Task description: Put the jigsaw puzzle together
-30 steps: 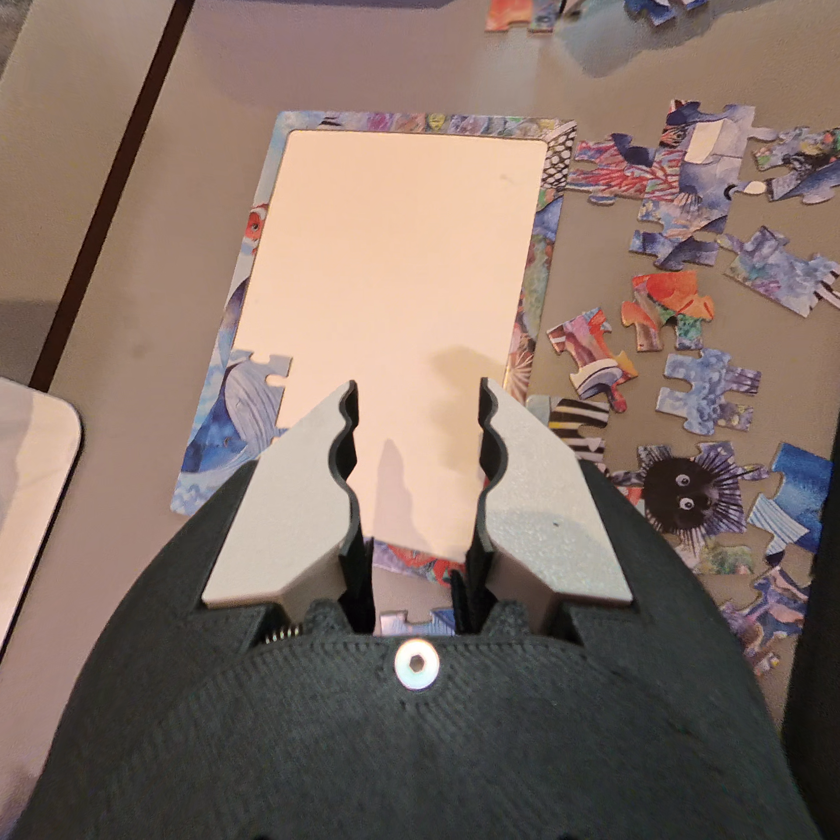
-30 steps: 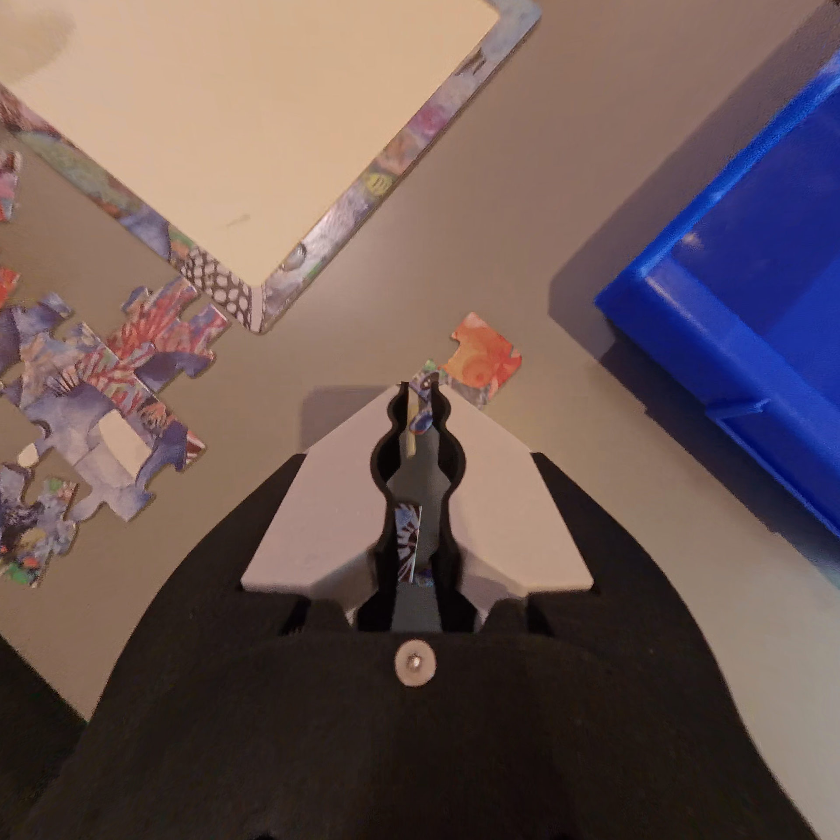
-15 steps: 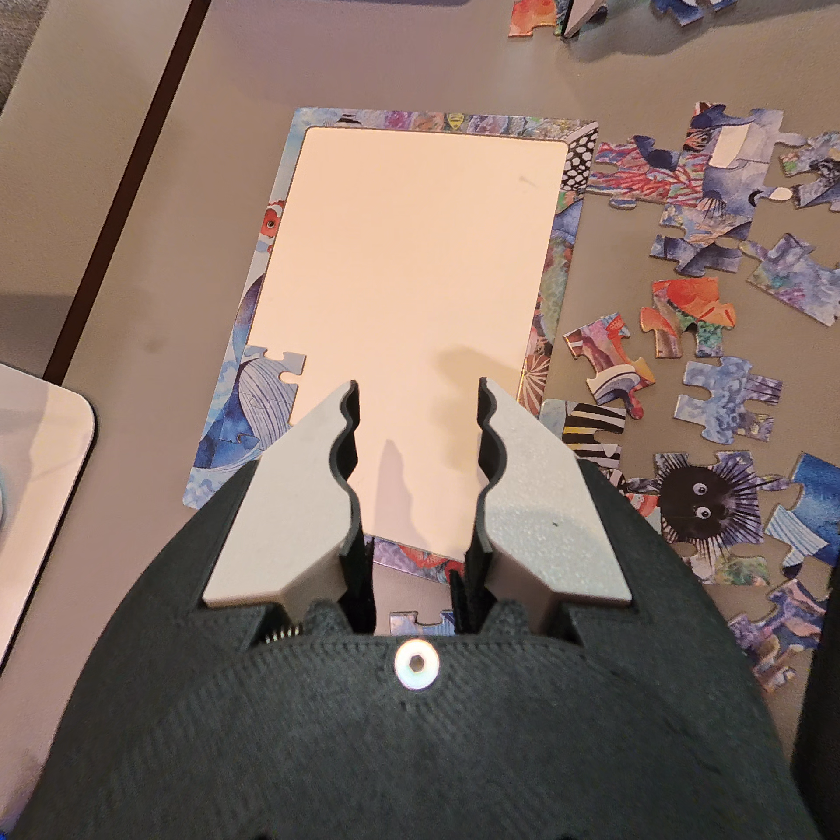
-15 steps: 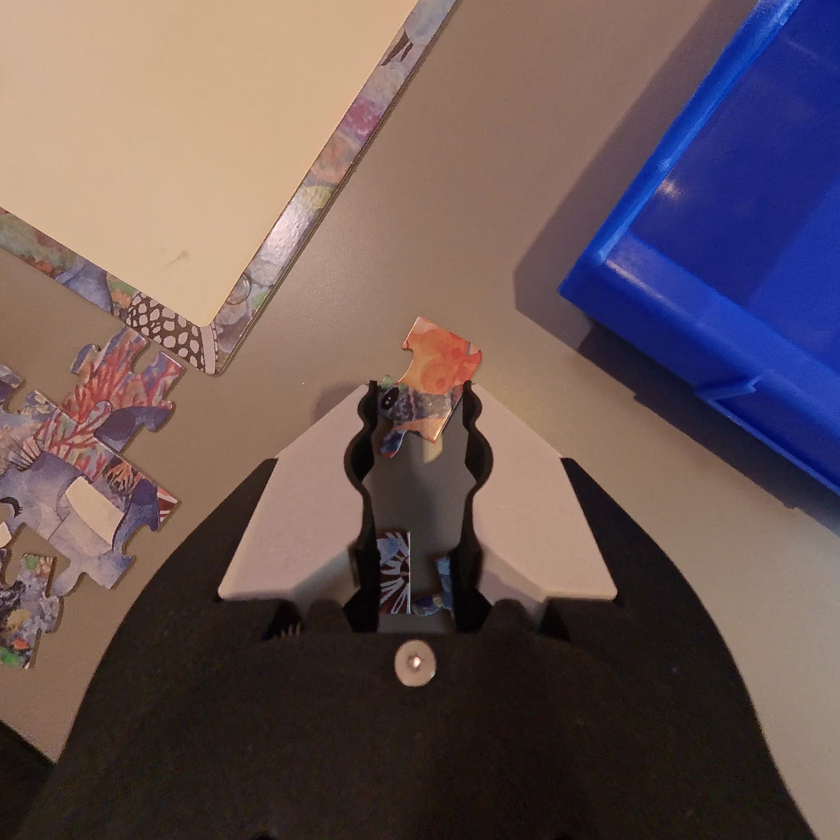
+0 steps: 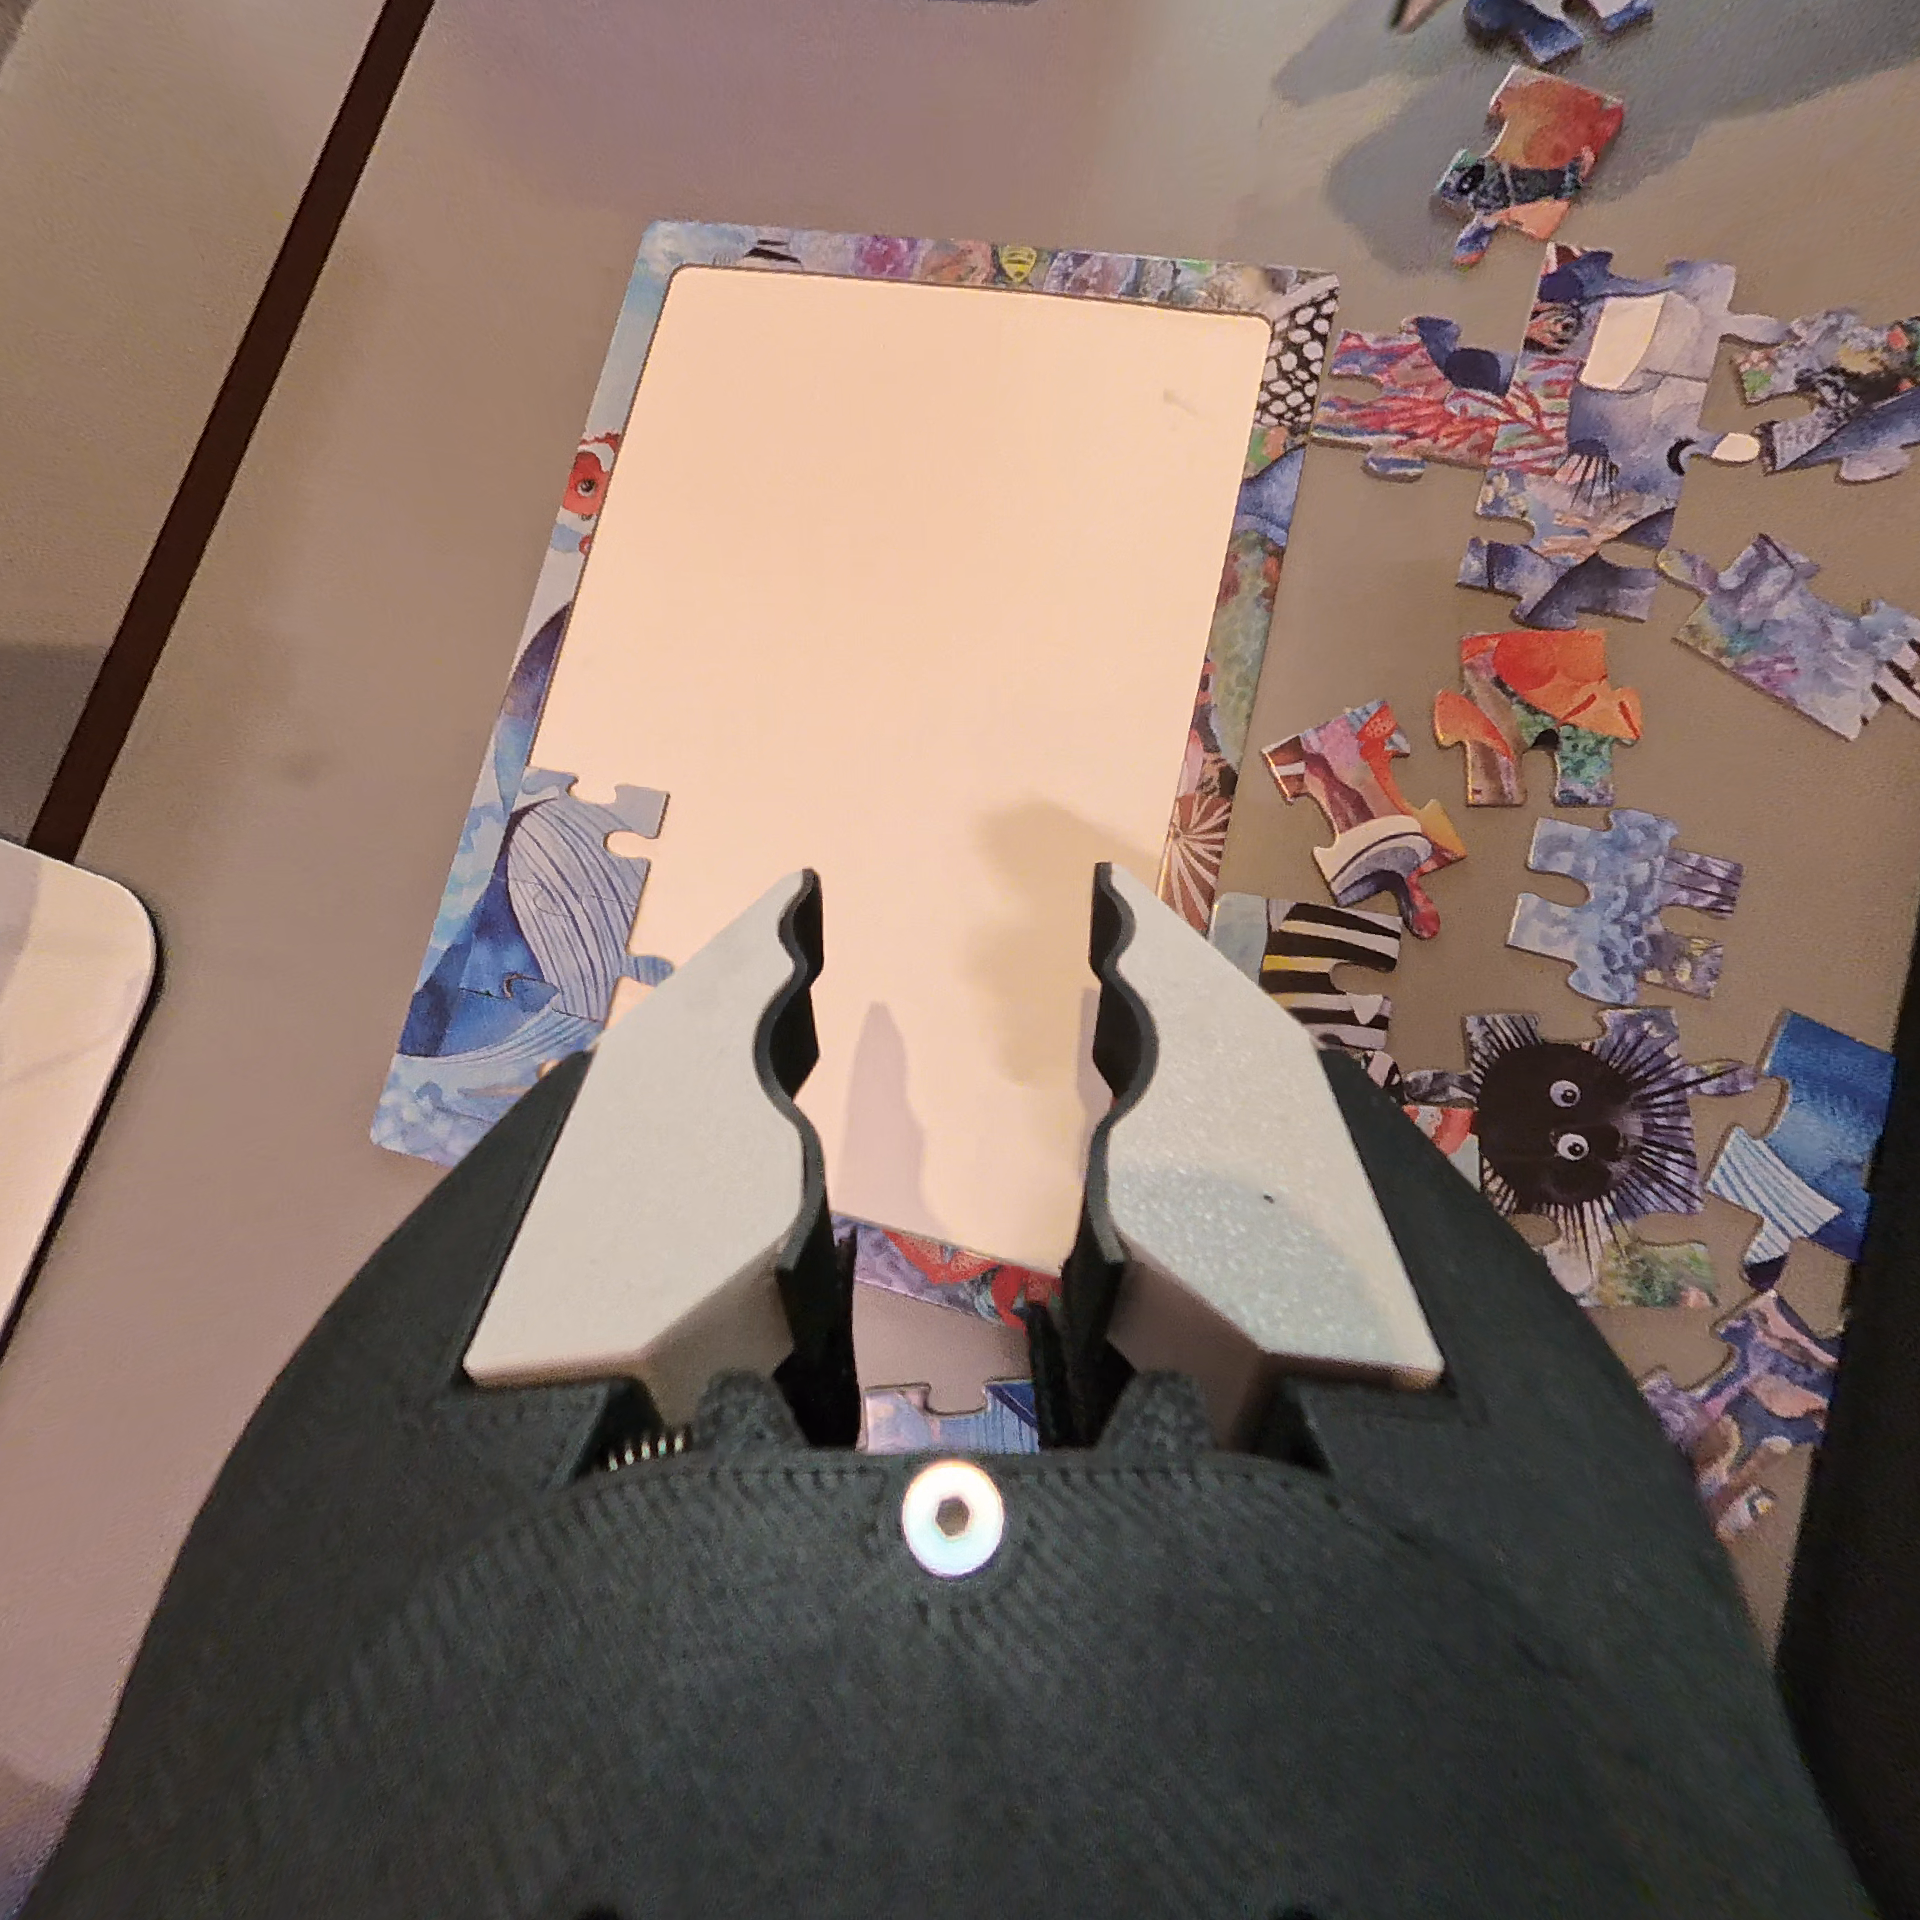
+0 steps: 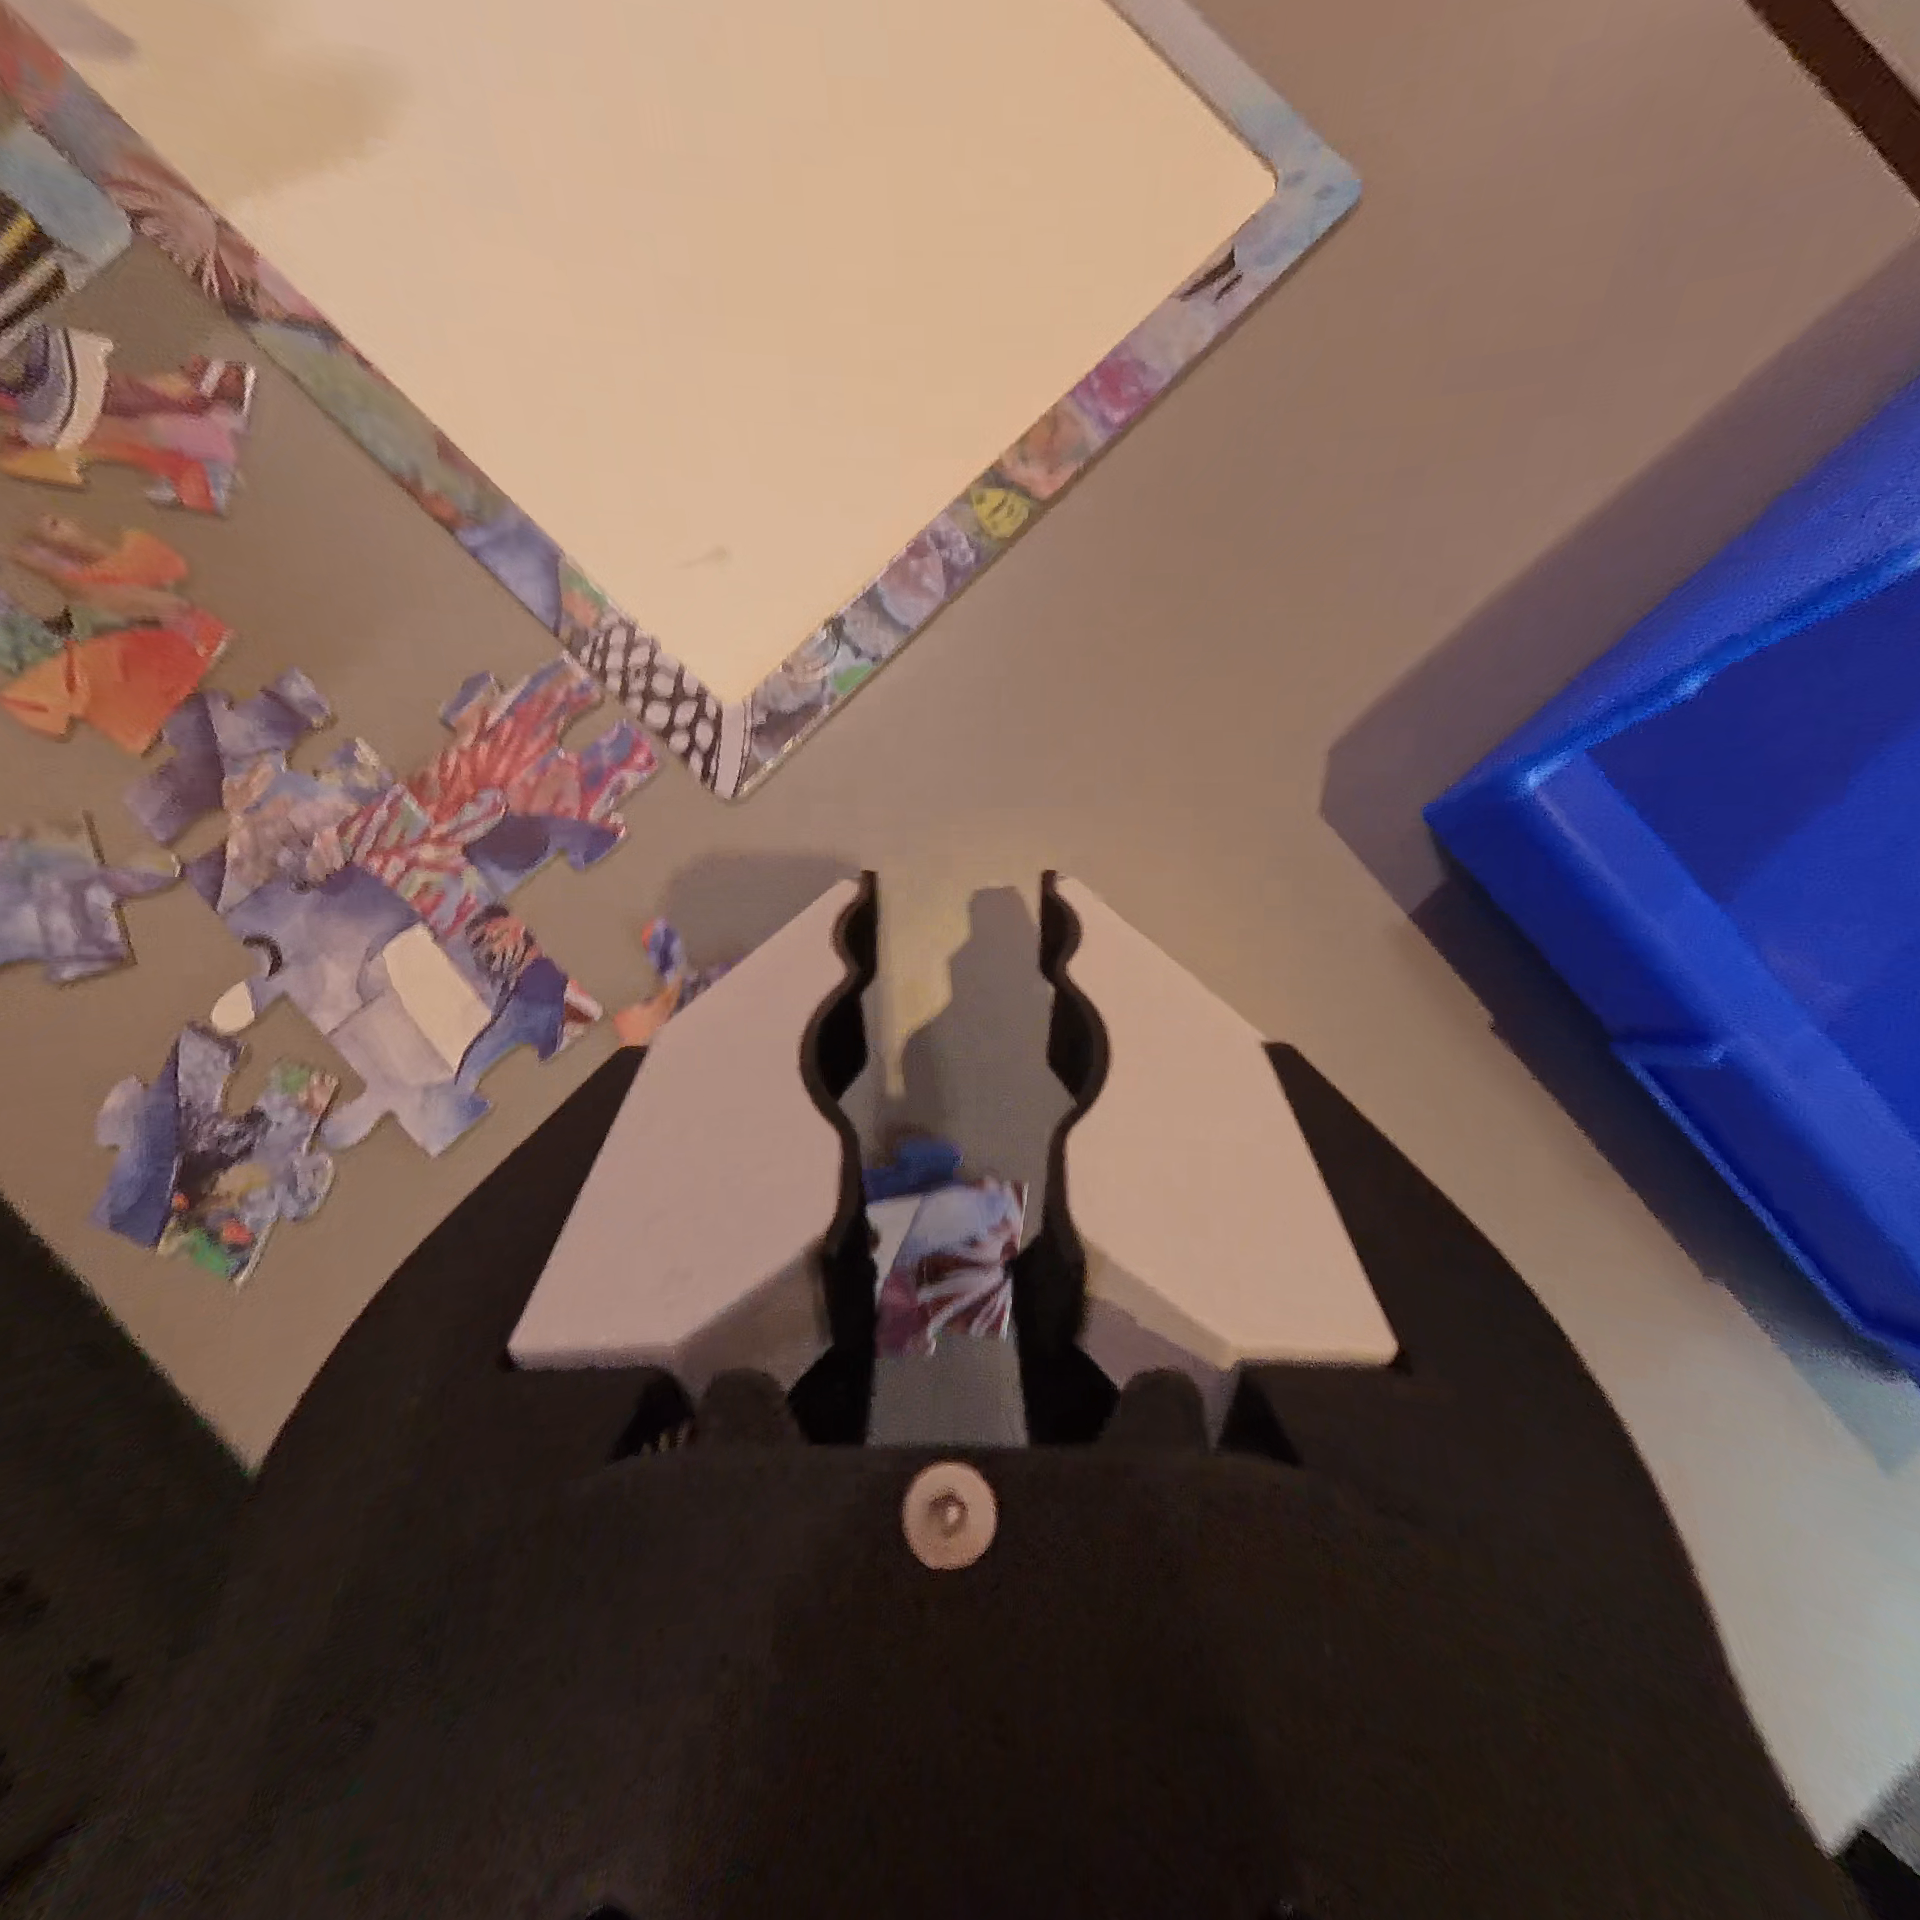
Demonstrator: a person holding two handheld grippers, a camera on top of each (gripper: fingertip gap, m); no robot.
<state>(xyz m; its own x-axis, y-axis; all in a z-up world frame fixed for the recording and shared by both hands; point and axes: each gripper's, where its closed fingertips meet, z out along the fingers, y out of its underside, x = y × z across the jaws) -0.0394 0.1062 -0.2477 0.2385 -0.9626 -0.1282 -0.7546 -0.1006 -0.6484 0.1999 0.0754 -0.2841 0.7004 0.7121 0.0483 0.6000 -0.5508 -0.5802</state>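
The right tongs (image 6: 956,894) have let go of the orange piece (image 5: 1527,145) and gape empty; left tongs (image 5: 956,894) are also apart. The puzzle tray (image 5: 1262,582), long axis pointing away, holds whale pieces (image 5: 551,935); blue bin (image 6: 1621,904) looks empty.

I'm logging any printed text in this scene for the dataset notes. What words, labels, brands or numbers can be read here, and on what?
None can be read in either view.
Puzzle frame: printed sea pictures only, no lettering.
Loose puzzle pieces: pictures only.
Blue bin: plain plastic, no label showing.
Left gripper and right gripper: no markings visible.
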